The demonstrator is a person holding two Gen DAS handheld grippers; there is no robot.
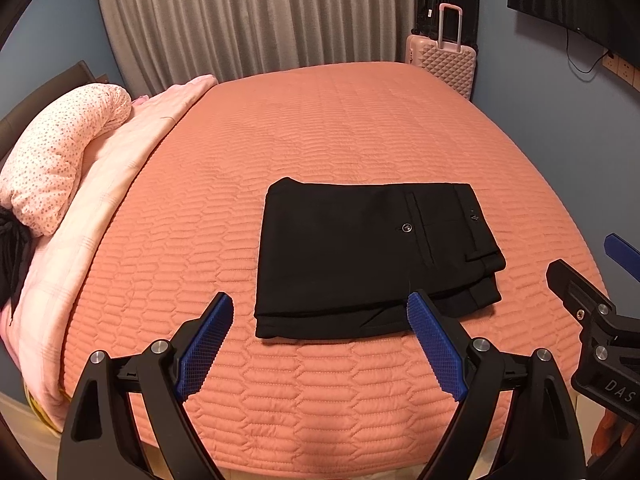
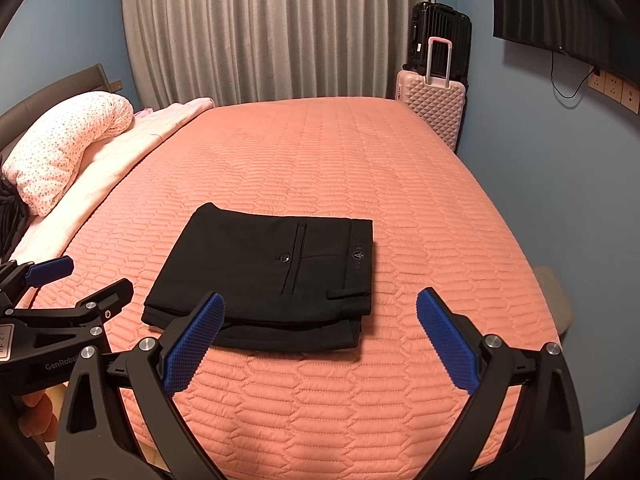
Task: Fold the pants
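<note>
Black woven dress pants (image 1: 372, 256), folded into a compact rectangle, lie on the quilted coral bedspread (image 1: 320, 132) beyond the left gripper (image 1: 320, 312), spread and empty. From the right wrist, the right gripper (image 2: 318, 312) likewise gapes; soft, light cloth probably best pinched at stacked edges.

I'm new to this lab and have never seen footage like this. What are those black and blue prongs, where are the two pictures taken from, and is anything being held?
The prongs are hand-held grippers: a person carries one in each hand, and each has a wide-angle camera looking along its two fingers. One picture comes from the left gripper, the other from the right gripper; each also catches the other gripper at its edge. Both are open and hold nothing. On the orange quilted bed lie black pants, folded into a compact stack. At the bed's left side there is a pink pillow, and suitcases stand in the corner.
</note>
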